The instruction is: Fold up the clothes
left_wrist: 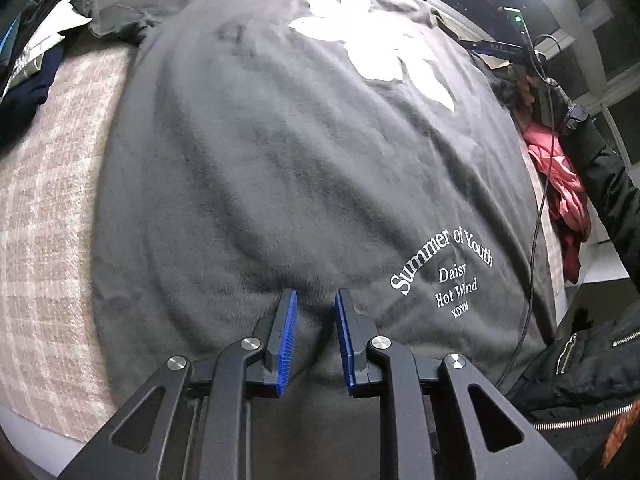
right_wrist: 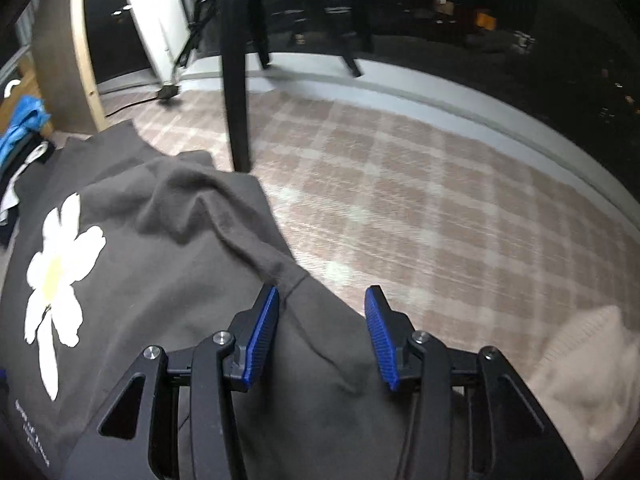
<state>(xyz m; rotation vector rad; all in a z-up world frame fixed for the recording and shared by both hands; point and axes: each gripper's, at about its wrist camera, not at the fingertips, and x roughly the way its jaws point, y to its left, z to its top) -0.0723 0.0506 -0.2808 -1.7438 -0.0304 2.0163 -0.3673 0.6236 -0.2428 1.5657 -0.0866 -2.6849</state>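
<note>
- Dark grey T-shirt [left_wrist: 280, 168]: soft knit, rumpled, white daisy print, spread on plaid bed cover [right_wrist: 420, 208].
- Left hand-held gripper [left_wrist: 316, 300]: ribbed blue pads slightly parted, holding nothing.
- Right hand-held gripper [right_wrist: 322, 300]: spread over the shirt's edge, lower centre.

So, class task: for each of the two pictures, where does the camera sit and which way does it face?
Left wrist: sits behind the left claw, looks down its open fingers at the dark T-shirt; a dark jacket sleeve shows at right.
Right wrist: sits behind the right claw, open over the shirt's edge, facing the checked cover and a chair leg.
Shared: the shirt, its daisy print, the cover.
</note>
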